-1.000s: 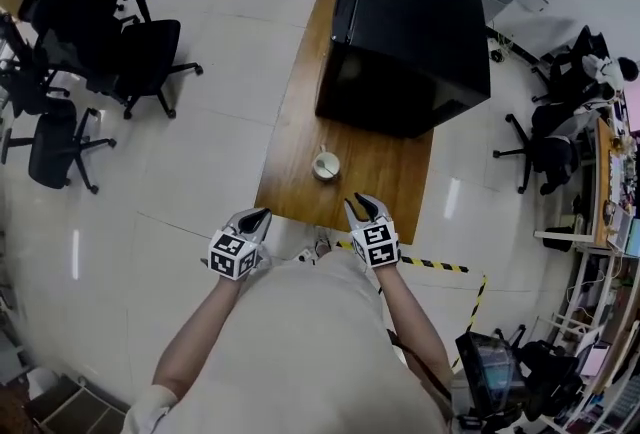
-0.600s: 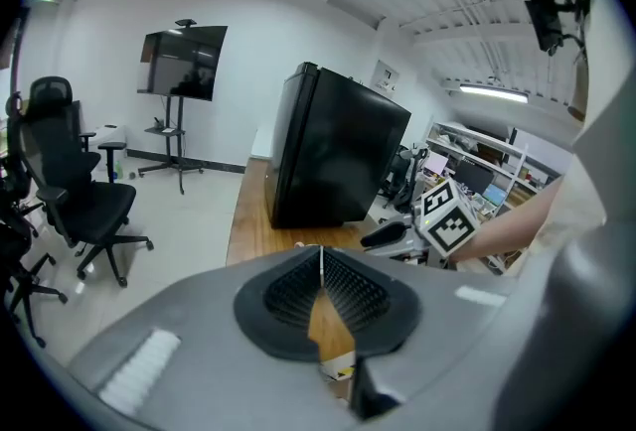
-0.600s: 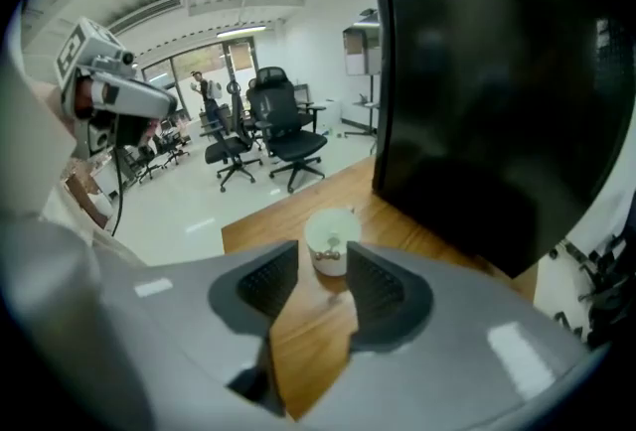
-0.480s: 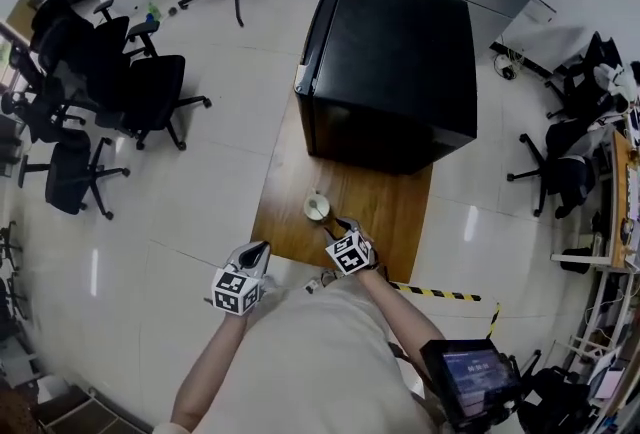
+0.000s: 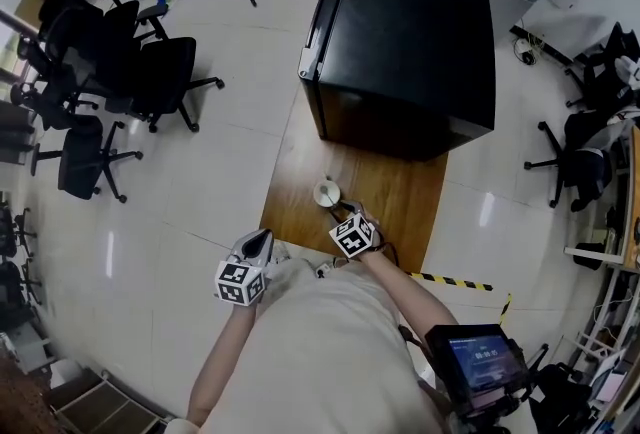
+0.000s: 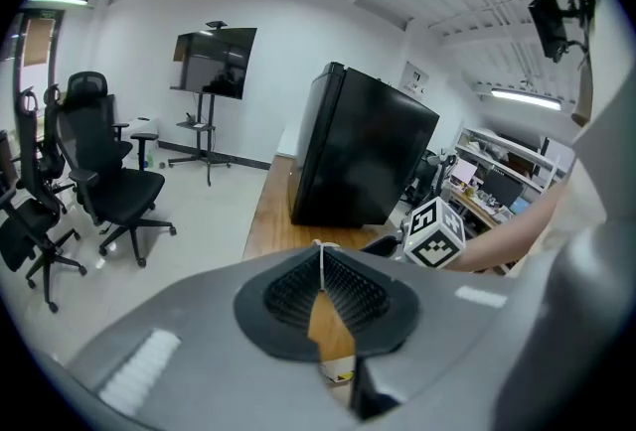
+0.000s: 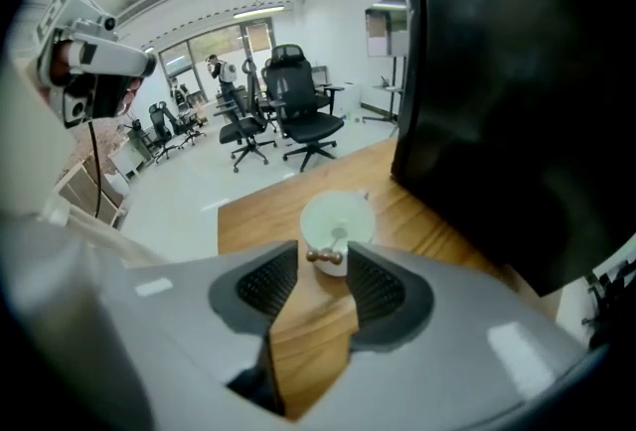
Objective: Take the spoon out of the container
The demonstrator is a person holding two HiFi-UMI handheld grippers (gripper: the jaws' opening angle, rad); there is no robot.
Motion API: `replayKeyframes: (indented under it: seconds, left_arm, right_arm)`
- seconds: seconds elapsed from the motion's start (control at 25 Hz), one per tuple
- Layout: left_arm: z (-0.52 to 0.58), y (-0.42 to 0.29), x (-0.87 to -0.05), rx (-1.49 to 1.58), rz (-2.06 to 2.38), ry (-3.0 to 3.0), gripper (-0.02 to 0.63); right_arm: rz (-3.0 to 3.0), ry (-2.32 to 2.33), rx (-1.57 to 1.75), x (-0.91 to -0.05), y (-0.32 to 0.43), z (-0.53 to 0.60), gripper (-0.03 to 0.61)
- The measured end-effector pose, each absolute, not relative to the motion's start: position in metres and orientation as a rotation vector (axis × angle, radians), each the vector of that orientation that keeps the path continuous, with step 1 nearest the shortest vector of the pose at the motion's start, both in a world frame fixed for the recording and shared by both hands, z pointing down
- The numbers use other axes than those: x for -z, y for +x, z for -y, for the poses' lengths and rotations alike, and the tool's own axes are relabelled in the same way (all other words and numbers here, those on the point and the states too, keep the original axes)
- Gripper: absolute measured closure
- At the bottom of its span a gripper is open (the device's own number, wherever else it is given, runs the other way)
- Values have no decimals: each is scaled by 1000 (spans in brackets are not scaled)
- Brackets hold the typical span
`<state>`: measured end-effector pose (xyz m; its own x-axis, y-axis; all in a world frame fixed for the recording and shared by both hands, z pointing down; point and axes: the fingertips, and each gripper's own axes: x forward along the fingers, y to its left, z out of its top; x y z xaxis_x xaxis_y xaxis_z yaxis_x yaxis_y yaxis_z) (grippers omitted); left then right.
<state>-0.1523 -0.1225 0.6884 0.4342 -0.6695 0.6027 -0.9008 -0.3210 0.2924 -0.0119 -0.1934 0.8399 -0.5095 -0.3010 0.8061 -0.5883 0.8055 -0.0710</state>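
Near in, the left gripper (image 6: 320, 258) is clenched on nothing, and its own jaws block most of the wooden table (image 6: 261, 220). The right gripper (image 7: 323, 250) has just been opening and stands released. The brown end of the spoon (image 7: 324, 257) handle sits between its tips, unpinched, while the bowl end, down in the white container (image 7: 340, 216), is hard to make out. A black cabinet (image 5: 400, 37) looms at the container's one o'clock, and office chairs (image 5: 155, 67) stand at ten o'clock.
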Motion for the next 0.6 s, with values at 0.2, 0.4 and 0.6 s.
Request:
replayKeyframes:
  seconds: [0.2, 0.4, 0.6]
  left_arm:
    - [137, -166, -680, -517, 1286, 2142, 630]
    - [151, -179, -677, -533, 1231, 2197, 630]
    - [162, -178, -673, -546, 1169, 2254, 630]
  right_arm:
    - [2100, 746, -487, -843, -15, 198, 431]
    - [2080, 844, -514, -839, -17, 203, 456]
    - [2086, 894, -562, -829, -17, 202, 459]
